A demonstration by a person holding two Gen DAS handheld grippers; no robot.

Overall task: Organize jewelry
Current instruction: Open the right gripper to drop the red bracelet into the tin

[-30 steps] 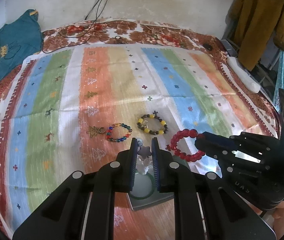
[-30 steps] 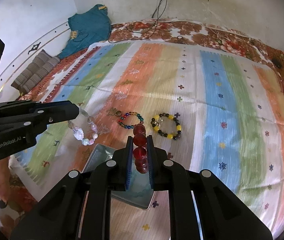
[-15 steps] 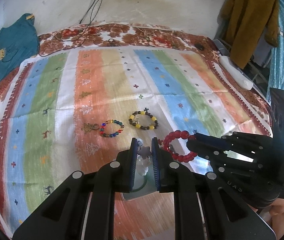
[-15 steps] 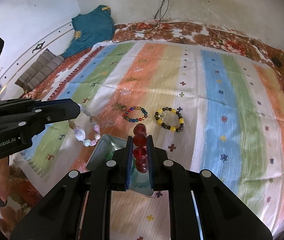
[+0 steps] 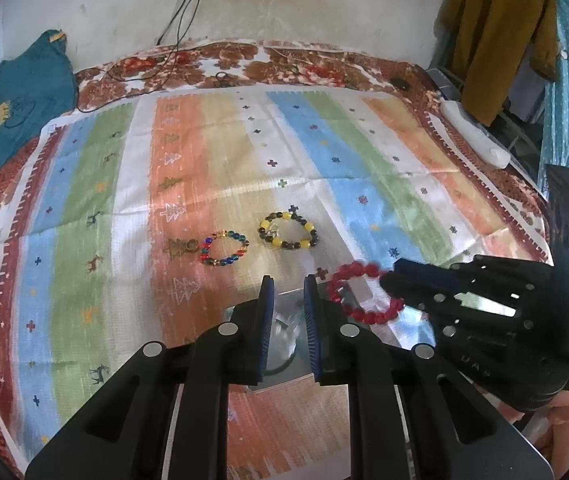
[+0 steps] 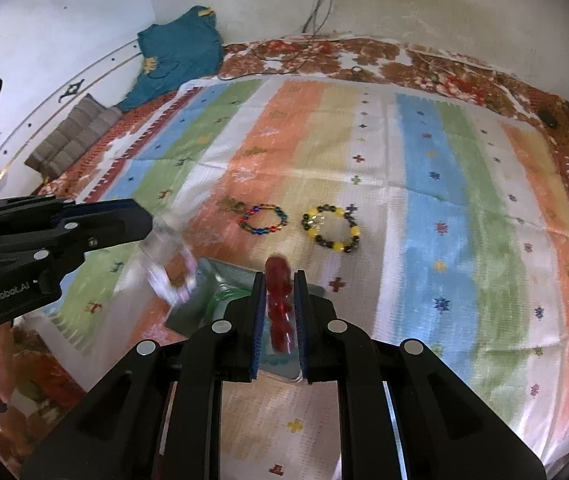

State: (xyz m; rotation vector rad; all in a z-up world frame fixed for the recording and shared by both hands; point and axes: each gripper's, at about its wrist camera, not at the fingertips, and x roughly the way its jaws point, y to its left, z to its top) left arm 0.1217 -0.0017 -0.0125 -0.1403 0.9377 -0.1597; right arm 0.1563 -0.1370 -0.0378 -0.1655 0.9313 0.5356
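My left gripper (image 5: 287,286) hangs over a grey metal tin (image 5: 326,344); its jaws stand slightly apart. A pale crystal bracelet (image 6: 170,276) is blurred just below its tip, over the tin (image 6: 228,278), seemingly dropping. My right gripper (image 6: 279,280) is shut on a red bead bracelet (image 6: 278,304), also seen in the left wrist view (image 5: 358,292), held above the tin. A multicoloured bracelet (image 5: 223,249) and a yellow-and-black bracelet (image 5: 288,231) lie on the striped cloth beyond.
The striped cloth (image 5: 364,168) covers a bed with a floral sheet. A teal garment (image 5: 24,96) lies at the far left, cables (image 5: 172,60) run along the back, and a brown jacket (image 5: 496,28) hangs at the right. A green ring (image 6: 224,298) lies inside the tin.
The left jaws have parted and the crystal bracelet has slipped out of them toward the tin. Both grippers have pulled back toward the near edge, the red bracelet still held.
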